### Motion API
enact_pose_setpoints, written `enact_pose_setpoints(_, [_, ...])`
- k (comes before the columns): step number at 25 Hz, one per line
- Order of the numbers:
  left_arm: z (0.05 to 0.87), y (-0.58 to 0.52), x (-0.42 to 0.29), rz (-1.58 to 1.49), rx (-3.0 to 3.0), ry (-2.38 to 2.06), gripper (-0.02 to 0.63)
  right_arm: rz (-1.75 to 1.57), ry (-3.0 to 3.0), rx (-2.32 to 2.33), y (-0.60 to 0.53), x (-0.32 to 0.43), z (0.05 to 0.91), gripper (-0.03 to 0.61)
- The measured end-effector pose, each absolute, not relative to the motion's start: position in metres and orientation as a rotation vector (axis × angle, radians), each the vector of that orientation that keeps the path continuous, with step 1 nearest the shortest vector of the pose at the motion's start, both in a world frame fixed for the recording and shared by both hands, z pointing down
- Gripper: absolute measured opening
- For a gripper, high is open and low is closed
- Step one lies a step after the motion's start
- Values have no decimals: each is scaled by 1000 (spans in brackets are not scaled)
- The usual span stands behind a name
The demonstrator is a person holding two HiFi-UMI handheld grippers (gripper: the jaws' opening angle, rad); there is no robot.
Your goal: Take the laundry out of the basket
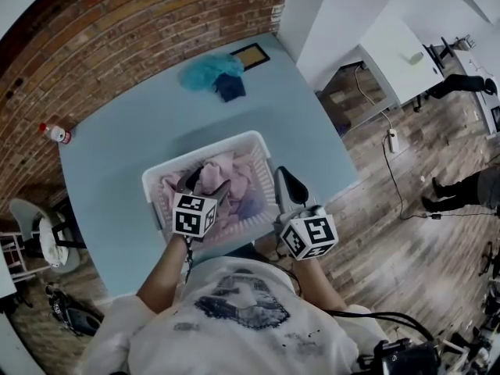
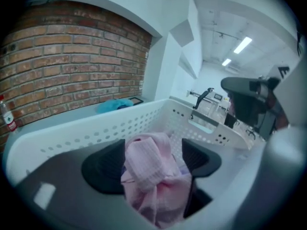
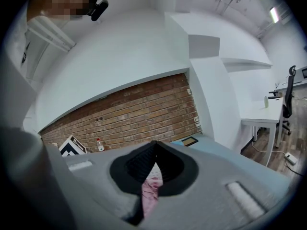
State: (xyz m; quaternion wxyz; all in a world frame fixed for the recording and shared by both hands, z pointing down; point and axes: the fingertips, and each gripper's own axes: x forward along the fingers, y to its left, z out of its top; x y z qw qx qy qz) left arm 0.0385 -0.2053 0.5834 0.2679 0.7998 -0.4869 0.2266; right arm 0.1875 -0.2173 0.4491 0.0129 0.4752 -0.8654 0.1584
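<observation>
Hard to make out: in the right gripper view a pink strip (image 3: pixel 151 188) showed in the slit under the closed tips; pinched there or lying beneath, I could not tell. The lower laundry was buried, and the basket's near rim sat behind the marker cubes.
Laundry: soft, crumpled pink laundry (image 1: pixel 234 180) lay heaped in the basket, with a waffle-textured pink cloth (image 2: pixel 148 171) bunched on top.
Basket: white plastic basket (image 1: pixel 156 180), rectangular, its walls pierced with round holes, stood on the table.
Left tool: the left tool (image 1: pixel 205 186) was tilted down into the basket with its jaws apart; the pink cloth stood between the ribbed black pads, the right pad clear of it.
Right tool: the right tool (image 3: pixel 154 145) was held nearly level by the basket's right rim, jaws together.
Arms: both forearms reached forward from the person's chest.
Table: the pale blue table (image 1: pixel 117 147) also bore a fluffy blue cloth (image 1: pixel 209 70) by the brick wall.
</observation>
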Motion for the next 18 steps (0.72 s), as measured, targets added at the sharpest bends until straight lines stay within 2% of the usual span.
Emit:
enact_pose_setpoints(2, [589, -207, 41, 616, 2146, -1296, 358, 497, -2689, 1490, -217, 189, 450, -2])
enact_pose_setpoints(6, [604, -214, 48, 637, 2118, -1249, 431, 498, -2680, 1504, -222, 190, 451, -2])
enact_pose_setpoints(10, [626, -223, 49, 702, 2085, -1234, 454, 503, -2672, 1520, -226, 192, 453, -2])
enact_pose_setpoints(18, [659, -233, 51, 800, 2040, -1177, 454, 524, -2648, 1561, -237, 200, 456, -2])
